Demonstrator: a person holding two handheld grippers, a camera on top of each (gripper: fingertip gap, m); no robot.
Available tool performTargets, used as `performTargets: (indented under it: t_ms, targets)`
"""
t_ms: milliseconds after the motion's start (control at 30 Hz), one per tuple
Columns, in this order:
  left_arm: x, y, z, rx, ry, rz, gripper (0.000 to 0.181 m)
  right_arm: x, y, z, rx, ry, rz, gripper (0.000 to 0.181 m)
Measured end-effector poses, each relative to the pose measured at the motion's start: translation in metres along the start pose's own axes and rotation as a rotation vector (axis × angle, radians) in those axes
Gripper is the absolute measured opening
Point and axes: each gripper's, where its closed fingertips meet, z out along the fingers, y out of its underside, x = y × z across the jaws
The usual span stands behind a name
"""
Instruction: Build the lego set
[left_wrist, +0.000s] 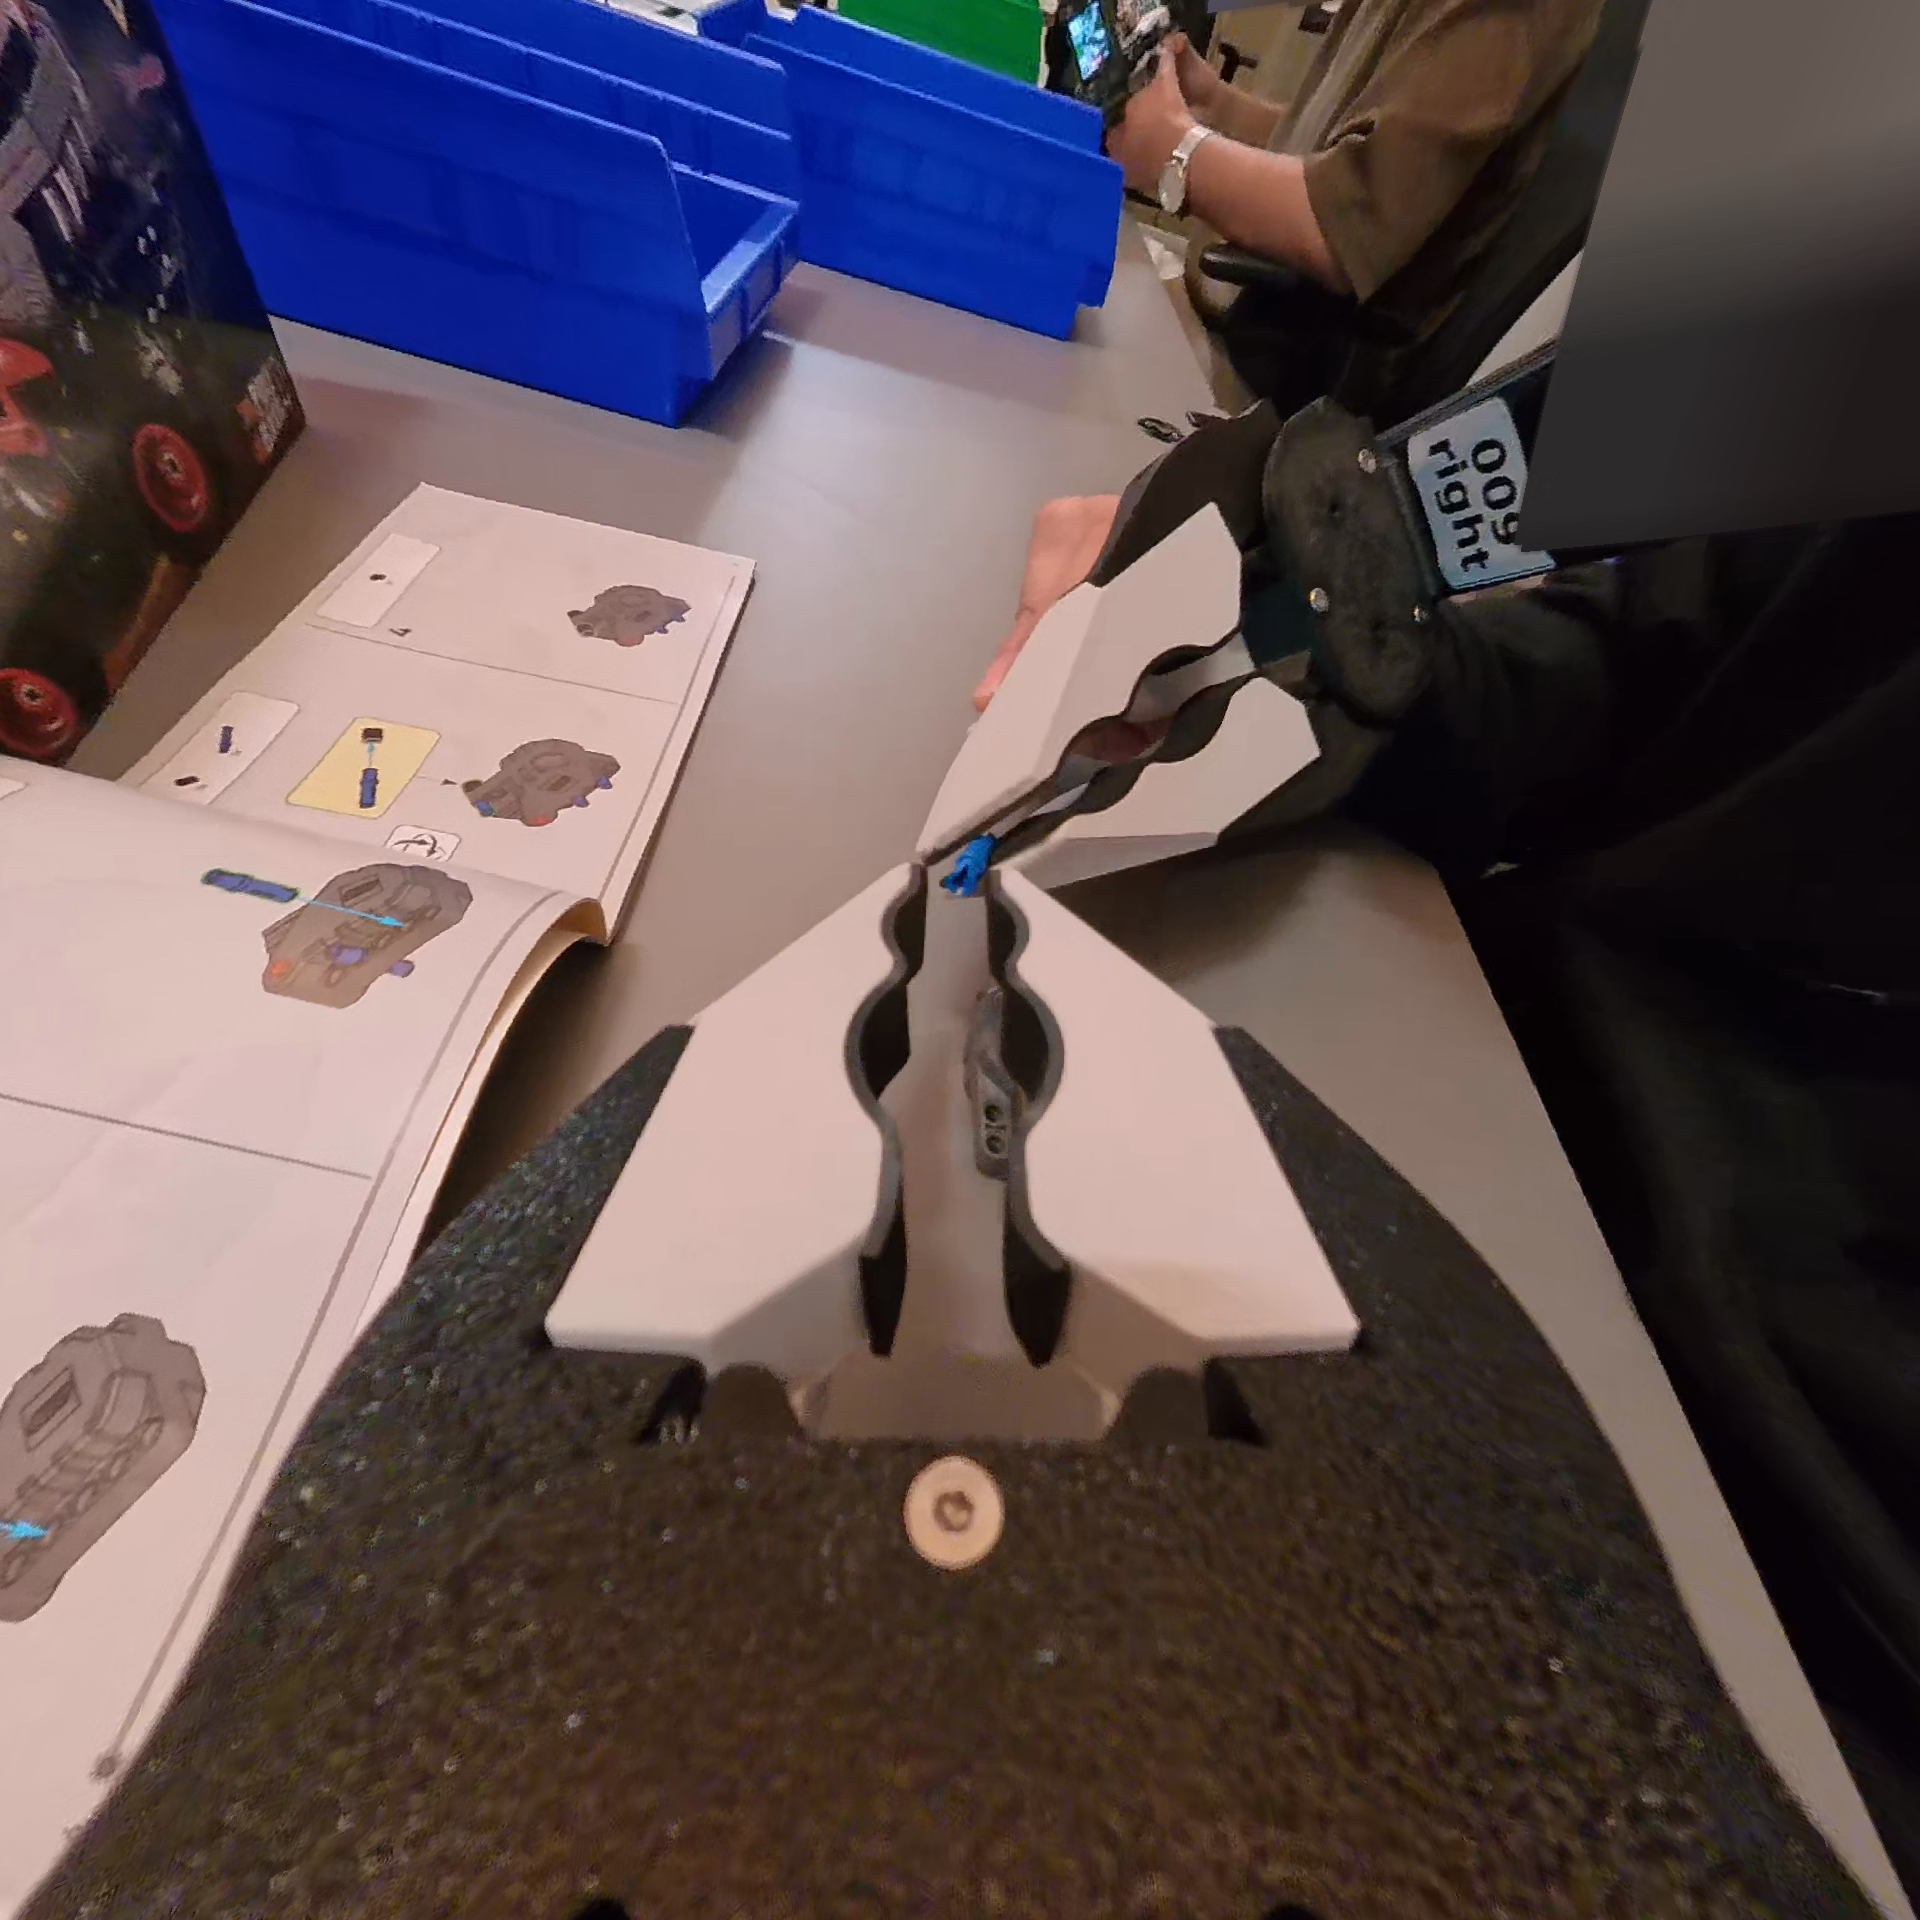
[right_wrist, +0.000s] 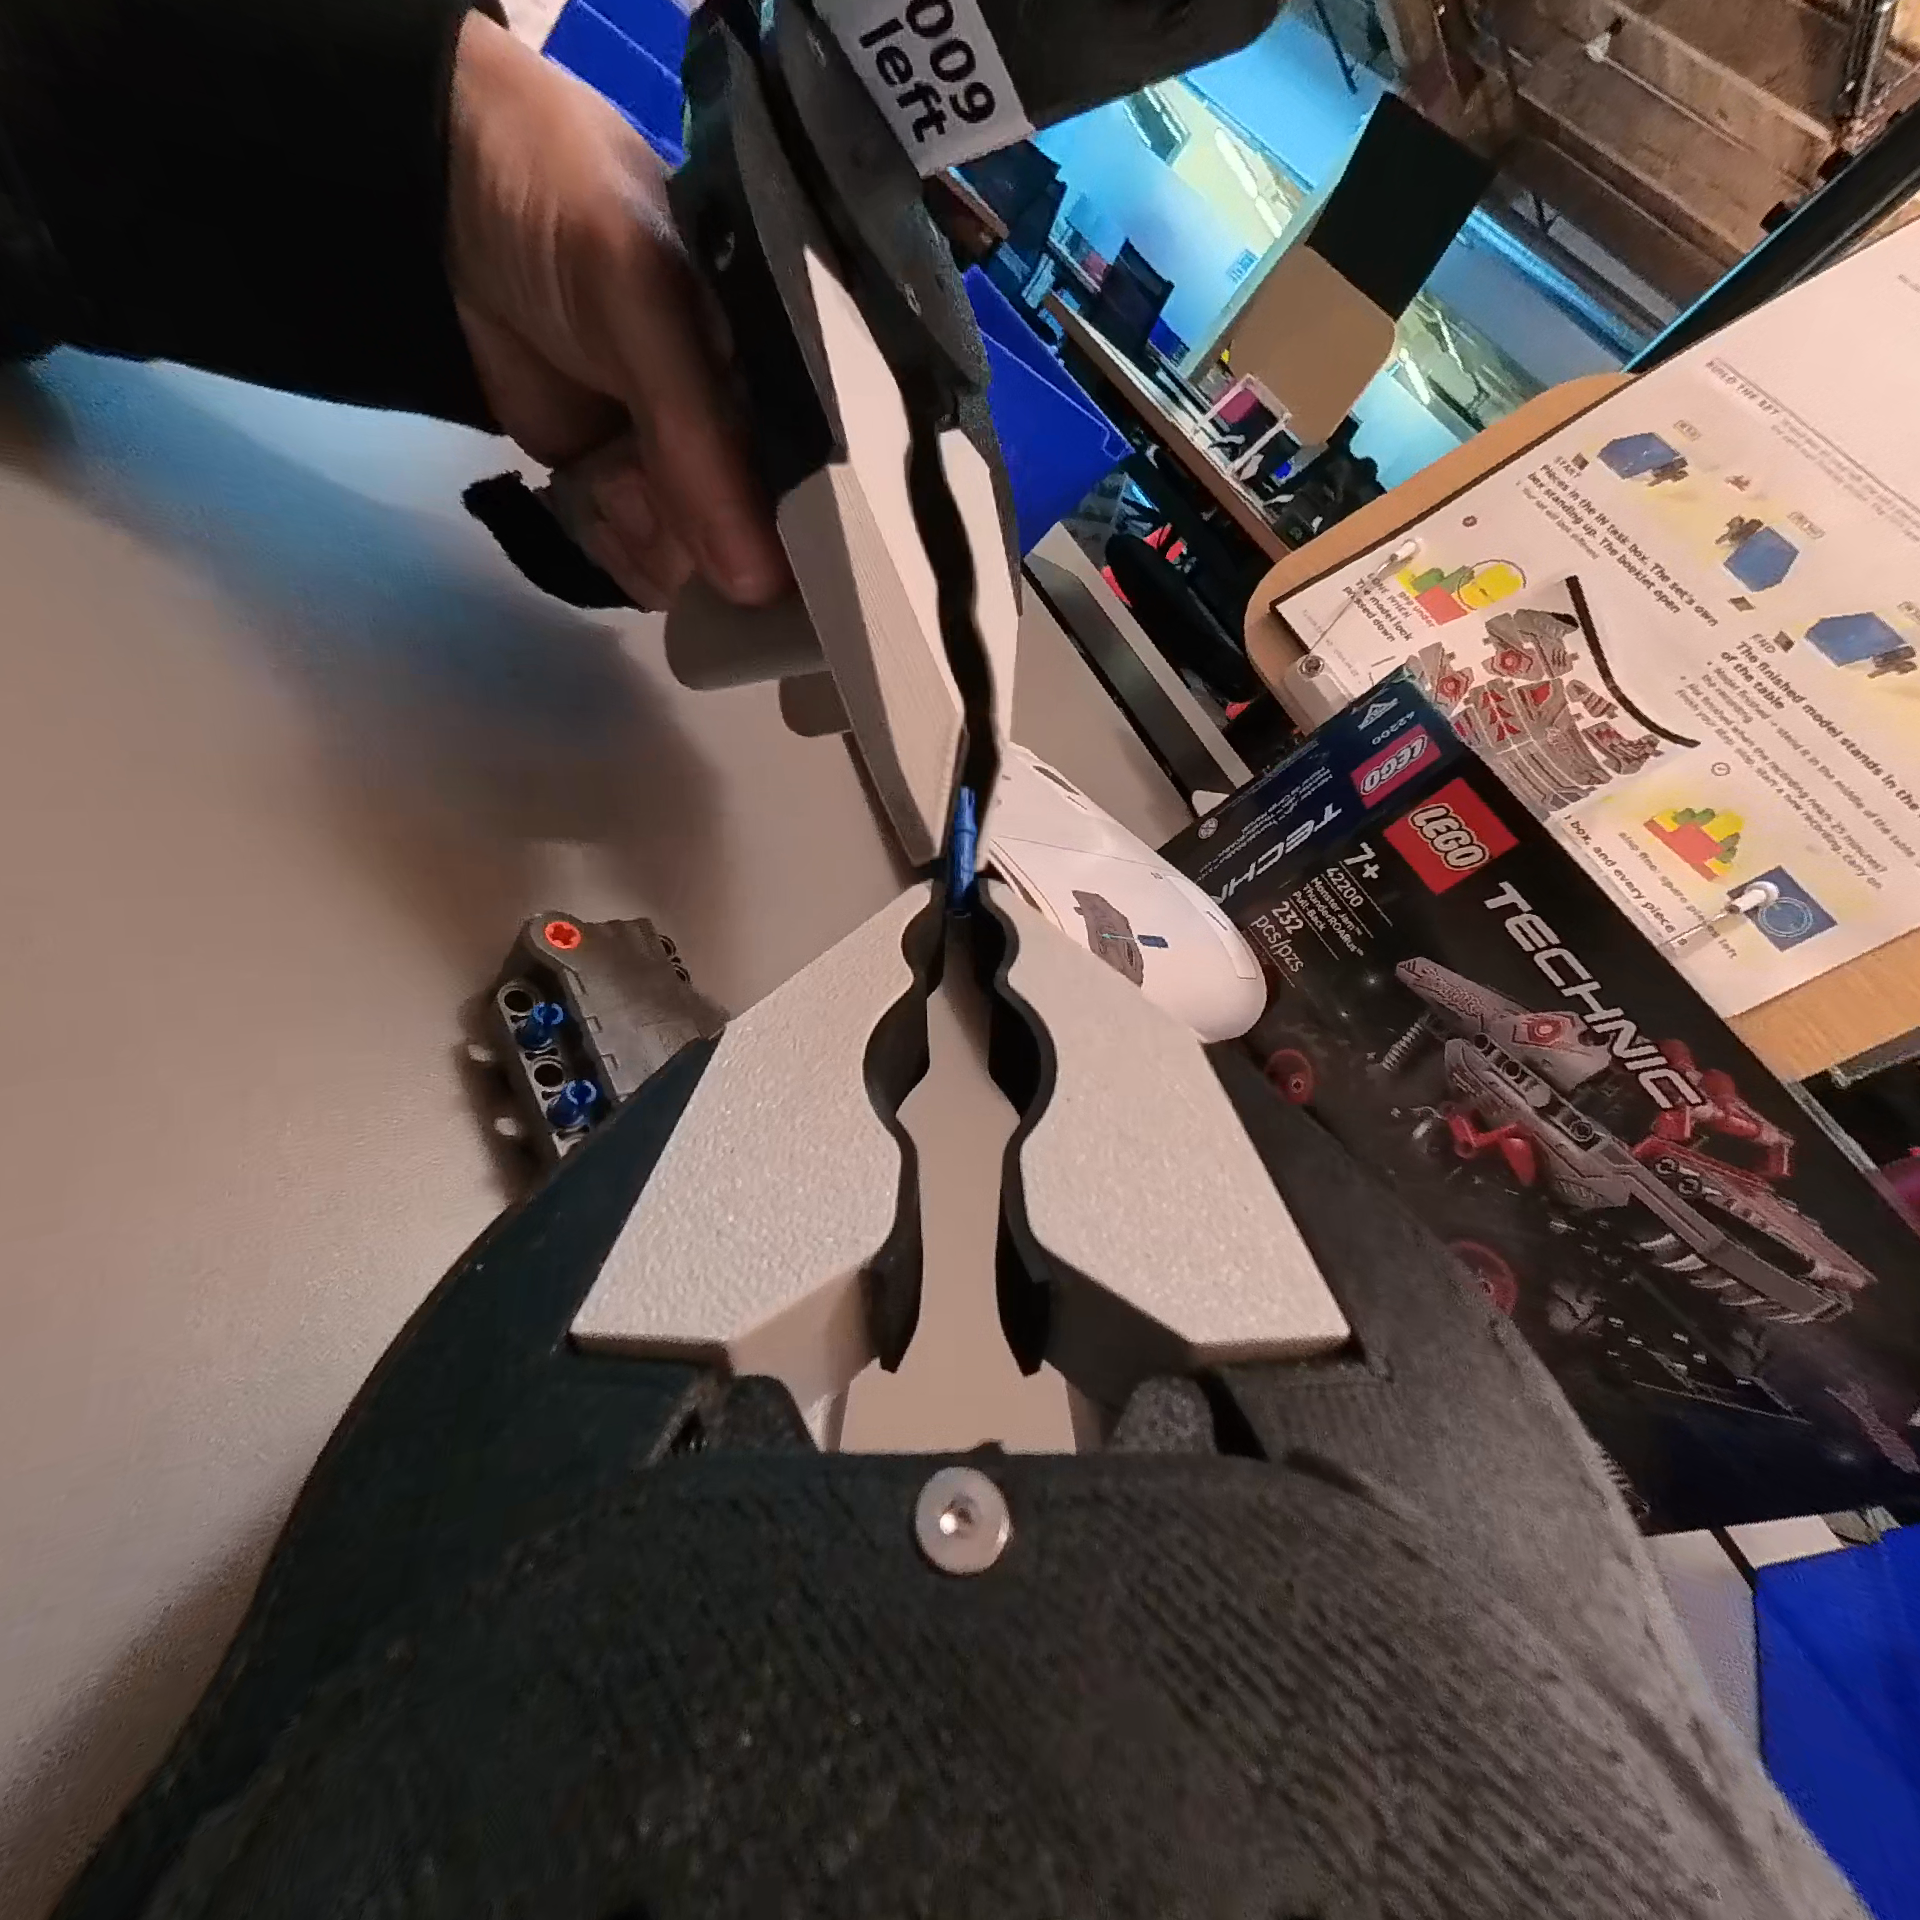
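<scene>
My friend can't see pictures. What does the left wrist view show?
Two hand-held grippers meet tip to tip over a grey table: the right hand-held gripper pinches a small blue Lego pin; the left hand-held gripper grips a dark grey Lego piece. An open instruction booklet lies left.

Readable print, wording withheld: white tag (left_wrist: 1470, 499) on right gripper (left_wrist: 977, 847), 2 o'clock; white tag (right_wrist: 925, 73) on left gripper (right_wrist: 961, 821), 12 o'clock; box (right_wrist: 1558, 1039), 3 o'clock; sheet (right_wrist: 1683, 623), 2 o'clock.
</scene>
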Motion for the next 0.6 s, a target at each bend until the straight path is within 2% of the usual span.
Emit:
performTargets:
  t_ms: [133, 200, 267, 467, 600]
  targets:
    - [0.0018, -0.0002, 0.0003, -0.006, -0.001, 0.021, 0.003, -0.0002, 0.0015, -0.0009, -0.007, 0.001, -0.01, 0.002]
    - [0.0038, -0.0042, -0.0012, 0.018, 0.012, 0.012, 0.014, -0.0003, 0.0035, -0.0008, -0.016, -0.003, -0.007, 0.002]
    - [0.0033, -0.0048, -0.0027, 0.019, 0.014, 0.004, 0.003, -0.001, 0.0026, -0.0015, -0.007, -0.01, -0.011, 0.002]
    - [0.0027, -0.0029, -0.0023, -0.004, 0.006, 0.018, 0.002, -0.0017, 0.0054, -0.0031, -0.014, -0.014, -0.016, 0.002]
    - [0.003, -0.0017, -0.0022, -0.014, 0.017, -0.002, 0.002, -0.0037, 0.0063, -0.0049, 0.009, -0.052, 0.052, 0.003]
